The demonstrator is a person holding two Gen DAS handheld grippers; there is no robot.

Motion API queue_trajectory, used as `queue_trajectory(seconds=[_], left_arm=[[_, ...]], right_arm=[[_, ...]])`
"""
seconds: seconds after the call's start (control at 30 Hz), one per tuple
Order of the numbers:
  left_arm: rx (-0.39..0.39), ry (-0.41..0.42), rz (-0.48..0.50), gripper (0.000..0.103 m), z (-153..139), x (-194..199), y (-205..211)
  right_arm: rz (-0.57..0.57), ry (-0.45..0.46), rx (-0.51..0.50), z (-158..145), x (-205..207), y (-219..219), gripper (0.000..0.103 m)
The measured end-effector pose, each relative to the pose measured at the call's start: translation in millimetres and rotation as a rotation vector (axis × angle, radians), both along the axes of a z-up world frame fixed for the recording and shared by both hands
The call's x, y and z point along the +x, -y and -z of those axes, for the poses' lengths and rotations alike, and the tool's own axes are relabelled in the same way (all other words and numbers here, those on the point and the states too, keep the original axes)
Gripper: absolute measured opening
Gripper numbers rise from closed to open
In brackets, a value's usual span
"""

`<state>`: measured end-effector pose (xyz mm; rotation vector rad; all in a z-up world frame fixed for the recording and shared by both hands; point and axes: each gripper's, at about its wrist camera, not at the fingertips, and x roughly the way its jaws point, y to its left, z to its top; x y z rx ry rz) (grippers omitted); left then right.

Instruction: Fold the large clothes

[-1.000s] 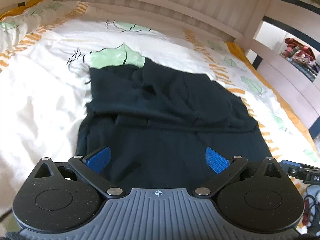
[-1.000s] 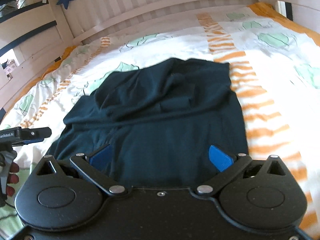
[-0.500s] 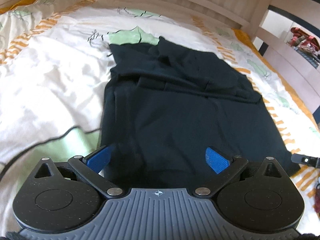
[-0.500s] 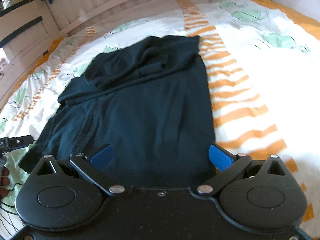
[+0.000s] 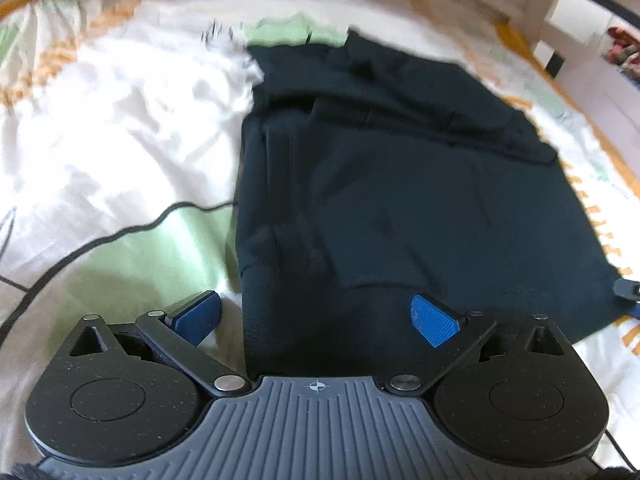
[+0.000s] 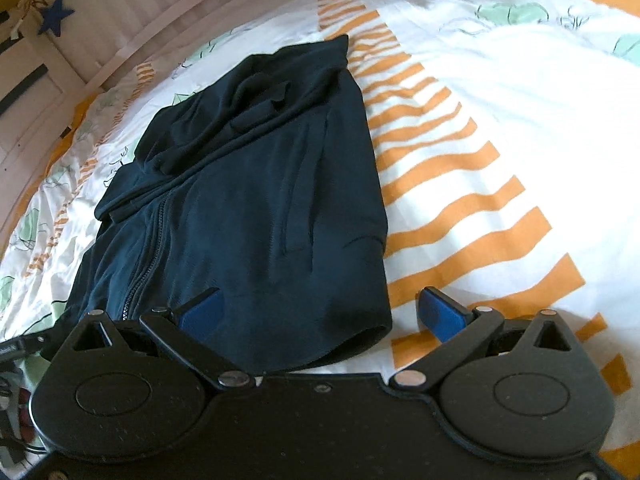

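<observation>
Both grippers are black with blue ribbed pads (image 5: 434, 320) and silver screws (image 6: 409, 379).

Garment (image 6: 248, 184): dark navy, plain. Bedsheet (image 6: 520, 120): white with orange stripes and pale green outlined motifs, possibly leaves. Gripper pads (image 5: 434, 318): blue. Far-left star (image 6: 56, 20): navy.

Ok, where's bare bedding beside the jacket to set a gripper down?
Right of the dark jacket, the orange-striped duvet lies bare from the jacket's edge outward. Left of it, the white-and-green sheet is bare too. The near hem is crowded: the left gripper and right gripper, both open, straddle its corners.
</observation>
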<state>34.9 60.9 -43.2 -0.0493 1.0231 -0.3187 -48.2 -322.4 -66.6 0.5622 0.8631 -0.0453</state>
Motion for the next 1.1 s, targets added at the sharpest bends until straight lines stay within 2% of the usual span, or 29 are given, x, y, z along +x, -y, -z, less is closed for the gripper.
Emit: queue_trajectory(seconds=[0.13, 0.5, 0.63, 0.87, 0.9, 0.97, 1.03, 1.07, 1.1], left_arm=[[-0.027, -0.039, -0.018, 0.103, 10.2, 8.5, -3.8], [-0.049, -0.028, -0.033, 0.103, 12.7, 7.0, -1.1], [-0.084, -0.013, -0.050, 0.103, 14.6, 7.0, -0.4], [-0.154, -0.015, -0.060, 0.102, 13.1, 6.9, -4.3], [-0.167, -0.017, -0.058, 0.100, 12.8, 6.5, -4.8], [-0.189, -0.014, -0.062, 0.086, 11.8, 4.7, -5.5], [-0.184, -0.004, -0.085, 0.067, 10.7, 2.6, -6.8], [-0.192, -0.003, -0.093, 0.062, 10.5, 2.3, -8.6], [-0.200, -0.002, -0.106, 0.051, 10.2, 2.2, -10.7]], right_arm=[[-0.017, -0.008, 0.011, 4.2, 1.4, -1.2, 0.103], [-0.051, 0.012, 0.110, 8.4, -1.8, 0.9, 0.103], [-0.037, 0.027, 0.138, 9.2, -2.6, 2.5, 0.103], [-0.037, 0.026, 0.125, 8.7, -1.6, -1.3, 0.103], [-0.036, 0.027, 0.127, 8.9, -1.5, -1.3, 0.103], [-0.034, 0.029, 0.128, 9.1, -1.6, -1.7, 0.103], [-0.035, 0.029, 0.128, 9.0, -1.6, -1.7, 0.103], [-0.035, 0.029, 0.129, 9.0, -1.6, -1.8, 0.103], [-0.035, 0.029, 0.128, 9.1, -1.7, -2.1, 0.103]])
